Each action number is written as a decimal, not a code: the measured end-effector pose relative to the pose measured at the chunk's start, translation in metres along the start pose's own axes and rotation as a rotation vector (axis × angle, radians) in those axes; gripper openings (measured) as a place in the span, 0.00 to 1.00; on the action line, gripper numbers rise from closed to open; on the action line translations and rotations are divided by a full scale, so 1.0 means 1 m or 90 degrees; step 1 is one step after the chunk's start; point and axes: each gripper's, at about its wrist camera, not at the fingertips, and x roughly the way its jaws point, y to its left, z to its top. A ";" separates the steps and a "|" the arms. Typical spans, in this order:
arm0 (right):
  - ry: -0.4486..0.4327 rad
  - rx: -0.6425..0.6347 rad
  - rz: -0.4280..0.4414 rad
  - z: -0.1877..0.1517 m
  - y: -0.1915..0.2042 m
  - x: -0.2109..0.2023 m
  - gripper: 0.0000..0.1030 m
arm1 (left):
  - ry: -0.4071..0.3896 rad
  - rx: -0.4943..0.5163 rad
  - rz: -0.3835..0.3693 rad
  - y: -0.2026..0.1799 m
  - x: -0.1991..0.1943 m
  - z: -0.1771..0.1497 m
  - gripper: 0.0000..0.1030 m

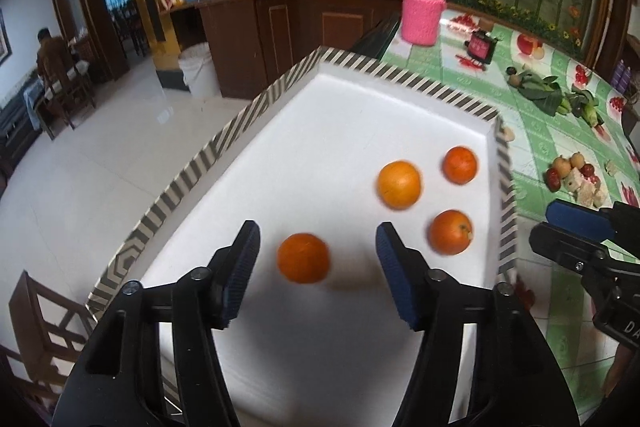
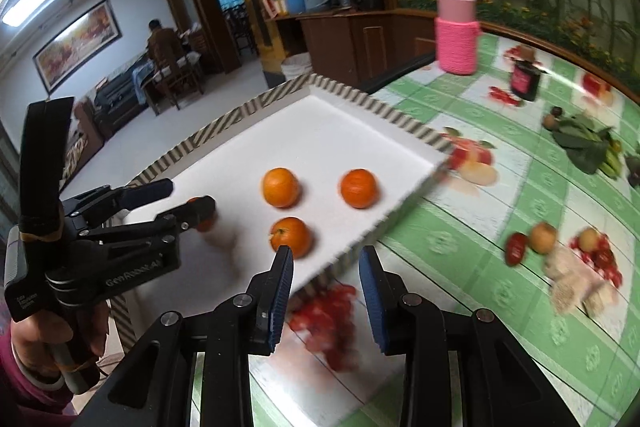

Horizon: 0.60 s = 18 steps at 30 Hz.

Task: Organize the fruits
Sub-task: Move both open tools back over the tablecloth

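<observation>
A white tray with a striped rim (image 1: pixel 256 107) (image 2: pixel 240 115) lies on the table and holds several oranges. In the left wrist view one orange (image 1: pixel 303 257) lies between and just beyond my open left fingertips, not touched. Three more oranges (image 1: pixel 399 184) (image 1: pixel 460 164) (image 1: pixel 450 231) lie to the right. My left gripper (image 1: pixel 318 251) (image 2: pixel 188 201) is open above the tray. My right gripper (image 2: pixel 326 267) (image 1: pixel 560 227) is open and empty over the tray's near right edge, close to one orange (image 2: pixel 291 237). Two other oranges (image 2: pixel 281 187) (image 2: pixel 359 188) lie behind it.
A pink-sleeved jar (image 1: pixel 422 7) (image 2: pixel 457 27) and a small dark bottle (image 1: pixel 482 45) (image 2: pixel 524 79) stand at the back of the green checked tablecloth (image 2: pixel 480 227). Leafy greens (image 1: pixel 540 89) and small fruits with pale chunks (image 1: pixel 576 175) (image 2: pixel 568 259) lie right of the tray.
</observation>
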 end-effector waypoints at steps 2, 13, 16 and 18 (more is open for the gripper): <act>-0.003 0.010 -0.008 -0.005 -0.009 -0.006 0.32 | -0.022 0.002 -0.017 -0.007 -0.008 0.001 0.67; -0.018 0.113 -0.093 -0.053 -0.084 -0.053 0.32 | -0.042 0.021 -0.088 -0.047 -0.022 0.006 0.67; -0.016 0.142 -0.120 -0.067 -0.105 -0.063 0.32 | -0.040 0.036 -0.109 -0.064 -0.024 0.006 0.67; -0.018 0.160 -0.132 -0.075 -0.117 -0.071 0.32 | -0.037 0.050 -0.124 -0.078 -0.025 0.006 0.67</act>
